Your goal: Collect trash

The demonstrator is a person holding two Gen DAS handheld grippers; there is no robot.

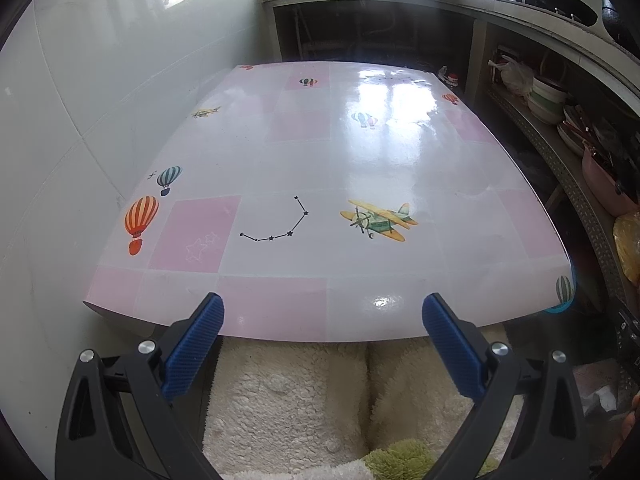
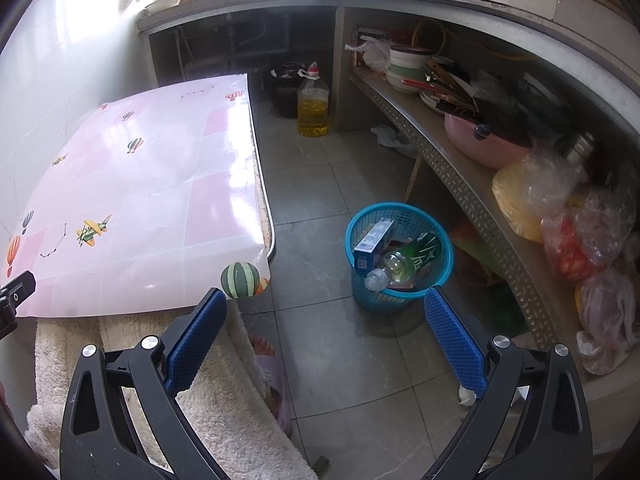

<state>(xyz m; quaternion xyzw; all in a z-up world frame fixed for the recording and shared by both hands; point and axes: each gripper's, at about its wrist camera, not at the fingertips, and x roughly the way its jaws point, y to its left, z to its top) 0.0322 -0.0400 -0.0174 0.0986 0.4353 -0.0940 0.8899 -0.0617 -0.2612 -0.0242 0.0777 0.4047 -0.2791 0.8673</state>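
A blue mesh waste basket stands on the floor right of the table. Inside it lie a clear plastic bottle, a white and blue box and a green packet. My right gripper hangs open over the floor just in front of the basket, nothing between its blue pads. My left gripper is open at the near edge of the pink table, holding nothing. The tabletop bears only printed balloons and planes.
A cream fleece-clad lap lies under both grippers, and a slippered foot rests on the grey floor tiles. An oil jug stands past the table. A low shelf at right holds bowls and plastic bags. White wall at left.
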